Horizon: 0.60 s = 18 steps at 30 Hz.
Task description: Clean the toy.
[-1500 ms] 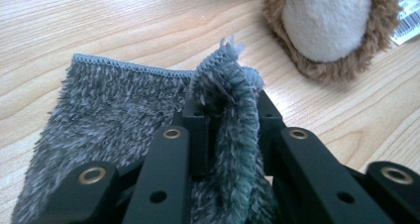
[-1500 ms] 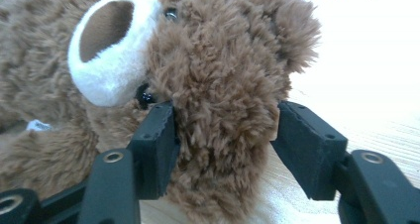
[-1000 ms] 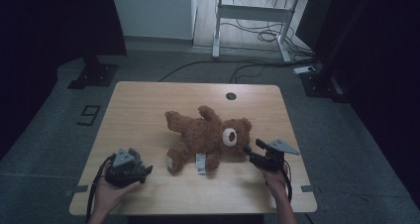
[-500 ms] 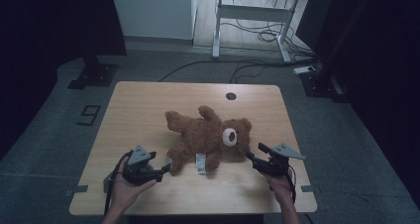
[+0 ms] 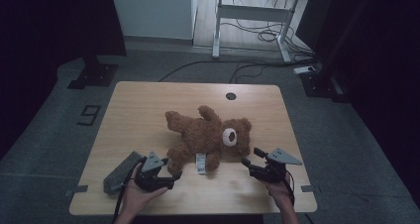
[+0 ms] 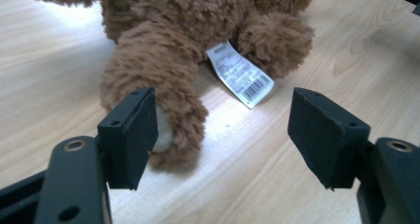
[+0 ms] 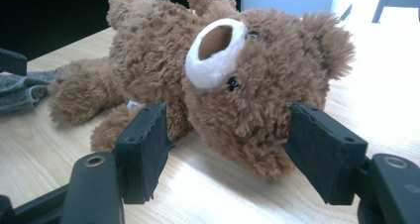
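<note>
A brown teddy bear [image 5: 208, 137] lies on its back in the middle of the wooden table [image 5: 148, 100], head toward the right. A white barcode tag [image 5: 200, 163] sticks out between its legs. My left gripper [image 5: 173, 168] is open at the bear's near leg. In the left gripper view that leg [image 6: 163, 85] reaches in between the jaws, against the left pad [image 6: 131, 130], with the tag [image 6: 240, 75] beyond. My right gripper [image 5: 251, 156] is open at the bear's head. The right gripper view has the head [image 7: 247, 80] sitting between the two jaws, neither pad pressing it.
A grey cloth [image 5: 119, 172] lies on the table by my left hand, near the front left edge; it is also the cloth [image 7: 20, 92] at the left of the right gripper view. A round cable hole [image 5: 231, 95] sits near the table's far edge. A white desk frame [image 5: 252, 11] stands behind.
My left gripper has moved right, off the grey cloth and up to the bear's near leg. My right gripper has barely shifted. The bear has not moved.
</note>
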{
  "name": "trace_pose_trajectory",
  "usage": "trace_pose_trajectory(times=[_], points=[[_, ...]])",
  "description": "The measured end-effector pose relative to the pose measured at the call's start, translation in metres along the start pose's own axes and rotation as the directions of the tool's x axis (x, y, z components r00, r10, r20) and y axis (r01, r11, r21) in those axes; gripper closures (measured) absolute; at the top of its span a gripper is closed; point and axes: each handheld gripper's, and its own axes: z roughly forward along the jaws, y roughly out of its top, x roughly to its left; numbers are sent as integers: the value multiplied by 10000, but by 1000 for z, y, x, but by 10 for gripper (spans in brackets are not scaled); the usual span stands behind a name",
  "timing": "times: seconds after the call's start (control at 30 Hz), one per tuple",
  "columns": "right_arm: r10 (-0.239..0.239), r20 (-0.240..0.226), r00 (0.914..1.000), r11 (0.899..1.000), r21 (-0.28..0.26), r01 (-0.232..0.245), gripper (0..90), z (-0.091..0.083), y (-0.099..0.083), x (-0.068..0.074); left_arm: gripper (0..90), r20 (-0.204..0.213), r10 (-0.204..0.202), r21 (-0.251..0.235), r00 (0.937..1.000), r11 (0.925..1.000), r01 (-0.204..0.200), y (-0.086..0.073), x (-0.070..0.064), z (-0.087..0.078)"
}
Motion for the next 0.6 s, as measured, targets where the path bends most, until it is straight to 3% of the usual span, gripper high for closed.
trace_pose_trajectory(times=[0.23, 0.43, 0.6], points=[[-127, -59, 9999, 9998, 174, 128, 321, -5, -11, 8, 280, -72, 351, 302, 9994, 9989, -348, -12, -12, 4], [-204, -164, 9997, 9981, 582, 213, 320, -9, -28, 18, 286, -49, 418, 529, 9991, 9977, -415, -27, -20, 5], [-322, -157, 9994, 9945, 988, 336, 317, -11, -40, 25, 286, -36, 446, 578, 9990, 9973, -443, -28, -21, 6]])
